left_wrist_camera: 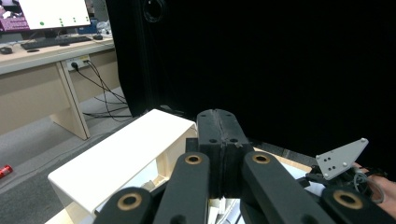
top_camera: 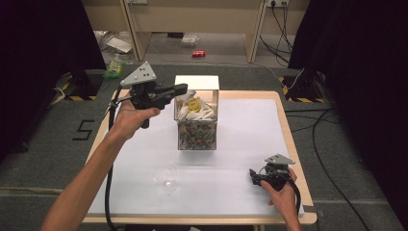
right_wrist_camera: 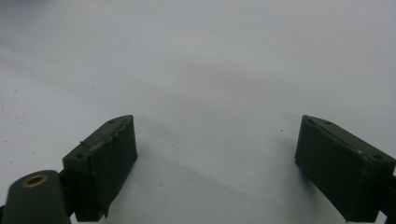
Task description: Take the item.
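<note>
Two grippers, the left gripper (top_camera: 180, 88) and right gripper (top_camera: 253, 176); one clear box (top_camera: 197, 129); one glass (top_camera: 165, 175); one white table cover (top_camera: 250, 130); one red can (top_camera: 198, 53)

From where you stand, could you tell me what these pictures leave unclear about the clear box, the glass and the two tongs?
- Clear box, high view: the pale and yellow pieces inside are too small to name.
- Glass, high view: see-through against the white sheet, so its outline blurs.
- Left tongs, left gripper view: pressed shut, they cover the box's inside.
- Right tongs, right gripper view: open over bare white sheet; lower edge cuts them.
</note>
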Demonstrator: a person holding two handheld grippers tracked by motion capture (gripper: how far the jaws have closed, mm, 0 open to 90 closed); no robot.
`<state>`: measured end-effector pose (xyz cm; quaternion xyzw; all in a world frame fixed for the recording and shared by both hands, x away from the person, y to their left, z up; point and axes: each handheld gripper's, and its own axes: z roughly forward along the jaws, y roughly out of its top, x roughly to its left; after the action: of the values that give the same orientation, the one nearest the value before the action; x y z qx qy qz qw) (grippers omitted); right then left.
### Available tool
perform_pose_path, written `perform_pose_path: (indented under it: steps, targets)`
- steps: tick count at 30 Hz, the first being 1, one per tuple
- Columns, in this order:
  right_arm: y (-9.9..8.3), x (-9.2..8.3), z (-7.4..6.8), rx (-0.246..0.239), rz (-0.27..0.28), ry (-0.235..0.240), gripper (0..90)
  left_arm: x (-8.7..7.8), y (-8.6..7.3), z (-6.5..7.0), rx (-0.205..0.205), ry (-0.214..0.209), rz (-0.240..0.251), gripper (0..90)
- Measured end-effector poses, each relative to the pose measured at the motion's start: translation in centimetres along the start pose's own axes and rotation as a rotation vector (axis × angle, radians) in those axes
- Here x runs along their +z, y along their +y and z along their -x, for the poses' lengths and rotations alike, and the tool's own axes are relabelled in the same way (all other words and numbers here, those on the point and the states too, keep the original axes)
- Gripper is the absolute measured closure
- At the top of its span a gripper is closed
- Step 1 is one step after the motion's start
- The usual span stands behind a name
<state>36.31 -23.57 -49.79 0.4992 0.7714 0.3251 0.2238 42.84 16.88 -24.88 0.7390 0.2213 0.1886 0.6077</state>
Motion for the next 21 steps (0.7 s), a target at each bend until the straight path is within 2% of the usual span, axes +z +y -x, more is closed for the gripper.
perform_pose_path:
  steps: [10,21]
  targets:
    - [0.0,0.0,0.0,0.000,0.000,0.000,13.3,-2.2,-0.9,0.8,-0.030,-0.039,0.046,89.3]
    - [0.0,0.0,0.0,0.000,0.000,0.000,13.3,-4.2,-2.0,1.4,-0.041,-0.071,0.065,89.3]
